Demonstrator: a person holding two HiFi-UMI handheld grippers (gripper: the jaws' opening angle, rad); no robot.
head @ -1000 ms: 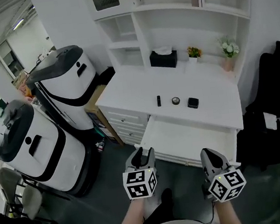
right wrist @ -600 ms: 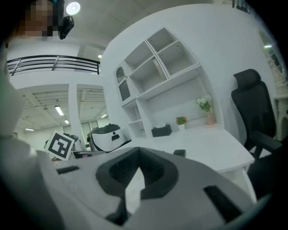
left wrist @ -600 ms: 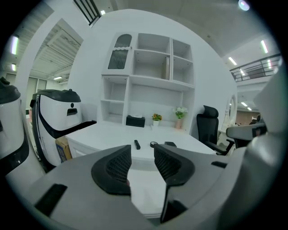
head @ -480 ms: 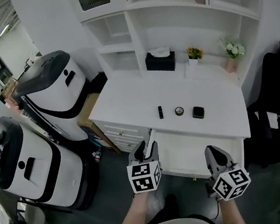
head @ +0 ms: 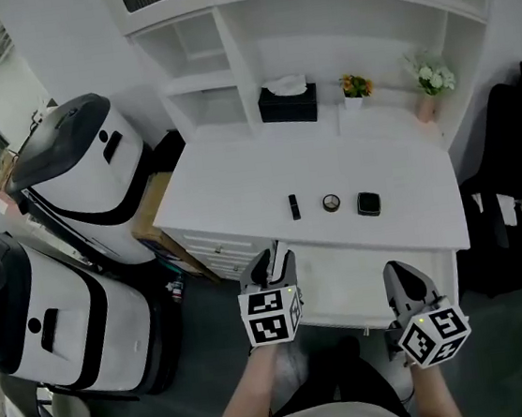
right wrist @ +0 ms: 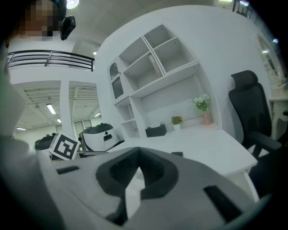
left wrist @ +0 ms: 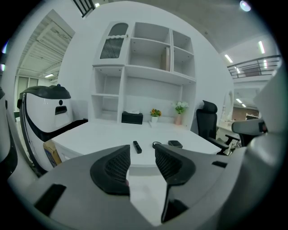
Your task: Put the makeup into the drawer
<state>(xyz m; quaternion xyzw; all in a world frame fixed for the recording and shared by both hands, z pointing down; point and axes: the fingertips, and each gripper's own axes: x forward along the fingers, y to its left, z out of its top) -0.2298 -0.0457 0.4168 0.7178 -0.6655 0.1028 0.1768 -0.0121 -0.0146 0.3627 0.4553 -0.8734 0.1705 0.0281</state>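
Three black makeup items lie in a row near the white desk's front edge: a lipstick tube (head: 293,206), a round compact (head: 332,203) and a square compact (head: 367,204). Below them the white drawer (head: 345,277) stands pulled out. My left gripper (head: 273,266) hovers at the drawer's left front corner, open; its jaws have just been opening, with nothing between them. The left gripper view has its jaws (left wrist: 142,152) aimed at the lipstick tube (left wrist: 137,147) and the compacts (left wrist: 175,143). My right gripper (head: 403,275) is at the drawer's right front, shut and empty (right wrist: 138,161).
Two large white-and-black machines (head: 77,169) (head: 39,324) stand left of the desk. At the desk's back are a black tissue box (head: 287,101), a small flower pot (head: 352,88) and a pink vase (head: 429,97). A black office chair (head: 519,152) is at the right.
Both grippers have moved forward to the front of the open drawer, and the desk now sits nearer in the view. The makeup has not moved.
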